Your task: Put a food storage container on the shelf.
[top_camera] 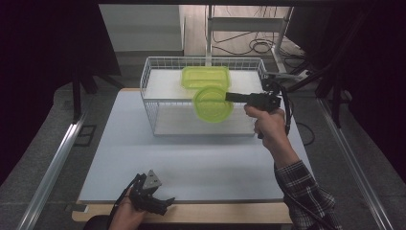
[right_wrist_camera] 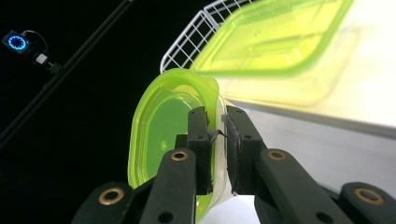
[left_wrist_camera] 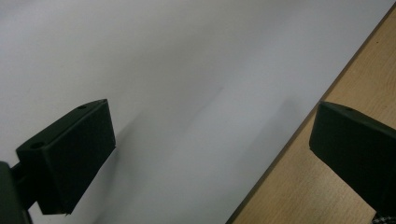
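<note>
You are holding your right gripper [top_camera: 230, 97] level, arm outstretched, its jaws pinching the rim of the round green lid [top_camera: 213, 104] over the wire basket [top_camera: 148, 91]. Your left gripper [top_camera: 160, 203] is resting at the table's [top_camera: 191, 163] near edge, jaws spread wide.

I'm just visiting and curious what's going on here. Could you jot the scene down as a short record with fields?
Setting: white table with a white wire basket at its far side
In the basket: rectangular green container
Right hand-held gripper: shut on the rim of a round green container, held above the basket's front edge
Left hand-held gripper: open, holding nothing, low at the table's near edge
Person: two hands, checked sleeve on the right arm
</note>
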{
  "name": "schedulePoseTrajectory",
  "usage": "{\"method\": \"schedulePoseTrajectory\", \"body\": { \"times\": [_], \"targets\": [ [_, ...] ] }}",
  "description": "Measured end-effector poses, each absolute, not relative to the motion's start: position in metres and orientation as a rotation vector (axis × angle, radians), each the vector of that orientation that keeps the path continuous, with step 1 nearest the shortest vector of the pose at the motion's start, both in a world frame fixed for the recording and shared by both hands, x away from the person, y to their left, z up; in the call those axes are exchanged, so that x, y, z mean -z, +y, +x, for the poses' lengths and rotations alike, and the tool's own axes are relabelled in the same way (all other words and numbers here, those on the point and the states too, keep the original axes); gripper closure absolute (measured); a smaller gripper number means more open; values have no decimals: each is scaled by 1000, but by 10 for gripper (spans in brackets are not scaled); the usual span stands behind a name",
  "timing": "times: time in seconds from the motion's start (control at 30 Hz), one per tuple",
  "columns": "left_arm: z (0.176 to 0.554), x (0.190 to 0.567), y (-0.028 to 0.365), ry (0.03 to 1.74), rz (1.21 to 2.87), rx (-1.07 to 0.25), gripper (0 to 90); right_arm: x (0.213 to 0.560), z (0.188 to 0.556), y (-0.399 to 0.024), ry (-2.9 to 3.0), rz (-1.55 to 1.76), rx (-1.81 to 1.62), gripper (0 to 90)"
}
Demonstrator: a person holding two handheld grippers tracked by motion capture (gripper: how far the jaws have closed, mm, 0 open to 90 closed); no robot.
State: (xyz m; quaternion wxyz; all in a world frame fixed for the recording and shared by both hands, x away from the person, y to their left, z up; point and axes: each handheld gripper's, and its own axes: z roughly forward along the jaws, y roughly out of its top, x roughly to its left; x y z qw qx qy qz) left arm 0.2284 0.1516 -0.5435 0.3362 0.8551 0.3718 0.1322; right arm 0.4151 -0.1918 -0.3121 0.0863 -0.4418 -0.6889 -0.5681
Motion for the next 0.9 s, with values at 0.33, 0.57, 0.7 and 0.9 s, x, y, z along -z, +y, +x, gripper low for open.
{"method": "schedulePoseTrajectory", "body": {
  "times": [0.33,0.57,0.7,0.9],
  "targets": [
    [228,543,152,974,2223,-342,1,292,424,-183,-2070,-1324,1727,807],
    [228,543,153,975,2217,-344,1,279,434,-179,-2059,-1361,1752,807],
    [228,543,153,973,2217,-343,0,272,441,-176,-2061,-1386,1771,807],
    [228,542,153,974,2207,-344,0,263,452,-168,-2077,-1431,1773,807]
  ]
}}
